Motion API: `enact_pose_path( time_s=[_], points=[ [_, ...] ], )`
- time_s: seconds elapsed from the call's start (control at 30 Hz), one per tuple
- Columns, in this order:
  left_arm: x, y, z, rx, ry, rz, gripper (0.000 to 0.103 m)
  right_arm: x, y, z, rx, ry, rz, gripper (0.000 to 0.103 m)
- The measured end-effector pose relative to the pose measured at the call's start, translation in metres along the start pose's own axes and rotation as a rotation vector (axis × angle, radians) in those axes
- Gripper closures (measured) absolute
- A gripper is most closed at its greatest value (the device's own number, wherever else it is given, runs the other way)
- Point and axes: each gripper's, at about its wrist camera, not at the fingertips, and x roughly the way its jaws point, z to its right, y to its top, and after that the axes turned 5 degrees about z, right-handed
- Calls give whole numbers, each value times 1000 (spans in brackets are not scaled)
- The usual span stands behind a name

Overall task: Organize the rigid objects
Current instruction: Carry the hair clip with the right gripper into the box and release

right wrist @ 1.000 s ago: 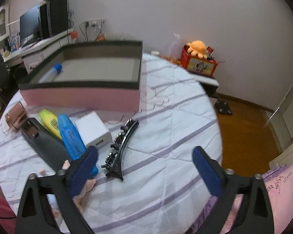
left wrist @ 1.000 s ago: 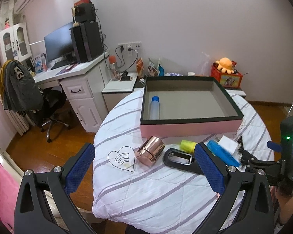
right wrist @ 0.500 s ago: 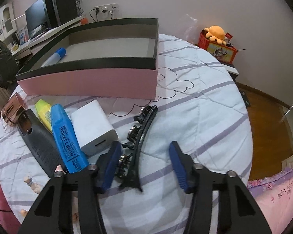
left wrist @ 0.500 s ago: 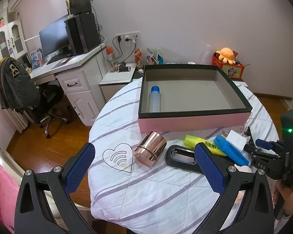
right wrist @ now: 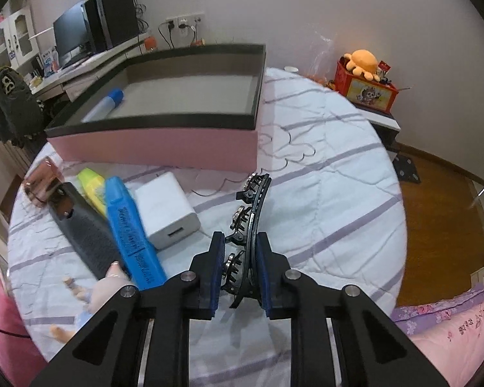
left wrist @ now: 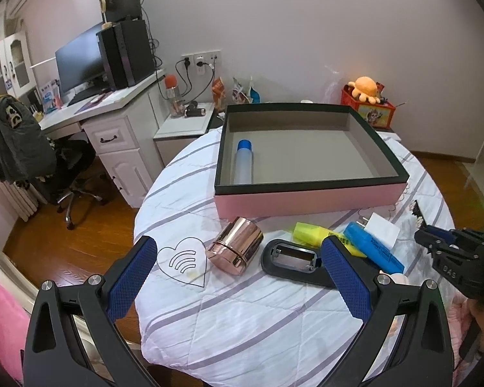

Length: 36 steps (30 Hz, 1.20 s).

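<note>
My right gripper (right wrist: 240,242) is finishing its closing, and both blue pads press on the near end of a black hair clip (right wrist: 258,193) lying on the striped tablecloth. In the left wrist view the right gripper (left wrist: 435,242) is at the far right. The pink box (left wrist: 306,200) with a dark rim holds a blue-capped bottle (left wrist: 243,161). My left gripper (left wrist: 237,248) hangs open above the table's near edge, over a rose-gold cylinder (left wrist: 237,250). Between the grippers lie a black case (left wrist: 293,264), a yellow highlighter (left wrist: 316,233), a blue highlighter (left wrist: 371,248) and a white charger (left wrist: 382,230).
The round table (left wrist: 242,322) drops off to wooden floor on all sides. A small doll (right wrist: 103,287) lies by the blue highlighter's near end. A desk with a monitor (left wrist: 80,64) and an office chair (left wrist: 22,142) stand to the left, a red toy box (left wrist: 368,109) behind.
The right gripper has gone from wide open to shut on the hair clip's near end. The left gripper drifted slightly lower, staying open.
</note>
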Motion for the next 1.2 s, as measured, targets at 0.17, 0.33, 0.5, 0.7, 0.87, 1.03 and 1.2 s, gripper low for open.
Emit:
enact_pose_path(
  time_s=[0.17, 0.33, 0.5, 0.7, 0.87, 1.03, 1.2],
  points=[
    [0, 7, -1, -11, -13, 15, 0, -28, 12, -8, -26, -1, 66, 84],
    [7, 24, -4, -35, -26, 40, 0, -49, 48, -19, -68, 15, 150, 83],
    [27, 44, -3, -35, -28, 39, 0, -40, 84, -33, -104, 39, 184, 83],
    [60, 58, -10, -45, -7, 12, 0, 19, 123, -37, -121, 60, 117, 83],
    [86, 62, -17, -51, 23, -22, 0, 75, 143, -32, -114, 66, 25, 83],
    [99, 64, -16, -40, 20, -39, 0, 121, 148, -25, -97, 22, -66, 83],
    [103, 63, -14, -33, 8, -46, 0, 129, 147, -32, -125, -45, -91, 83]
  ],
)
